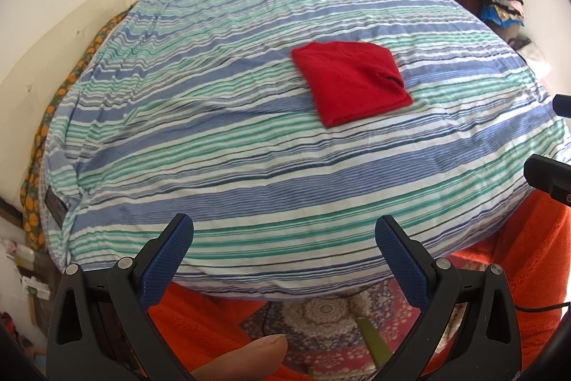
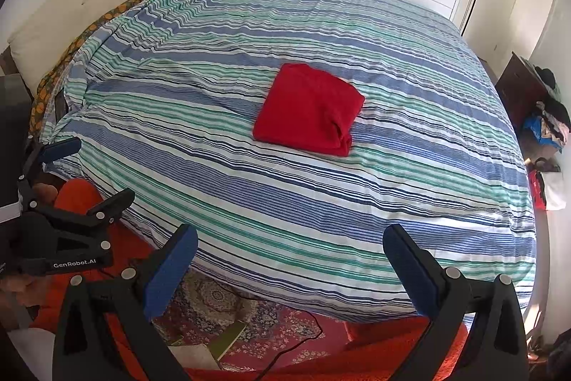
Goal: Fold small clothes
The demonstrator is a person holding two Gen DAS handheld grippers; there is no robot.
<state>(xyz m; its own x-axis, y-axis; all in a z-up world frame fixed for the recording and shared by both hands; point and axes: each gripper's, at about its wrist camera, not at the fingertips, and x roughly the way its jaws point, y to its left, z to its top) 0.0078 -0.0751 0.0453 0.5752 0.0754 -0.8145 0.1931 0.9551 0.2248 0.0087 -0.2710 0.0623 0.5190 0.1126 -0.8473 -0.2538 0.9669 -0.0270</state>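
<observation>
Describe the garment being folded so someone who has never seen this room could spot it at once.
Start at the large bed with the blue, green and white striped cover. Near its middle lies the red garment, folded into a compact, roughly square bundle. It is the only solid-coloured item on the stripes, and neither gripper touches it.

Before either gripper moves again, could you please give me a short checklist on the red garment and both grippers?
1. Red folded cloth garment lies as a compact rectangle: ok.
2. It rests fully on the blue, green and white striped bed cover, away from the edges: ok.
3. Left gripper open, holding nothing: ok.
4. Right gripper open, holding nothing: ok.
5. Both grippers clear of the garment: ok.
6. Further unfolded small clothes on the bed: none in view.
</observation>
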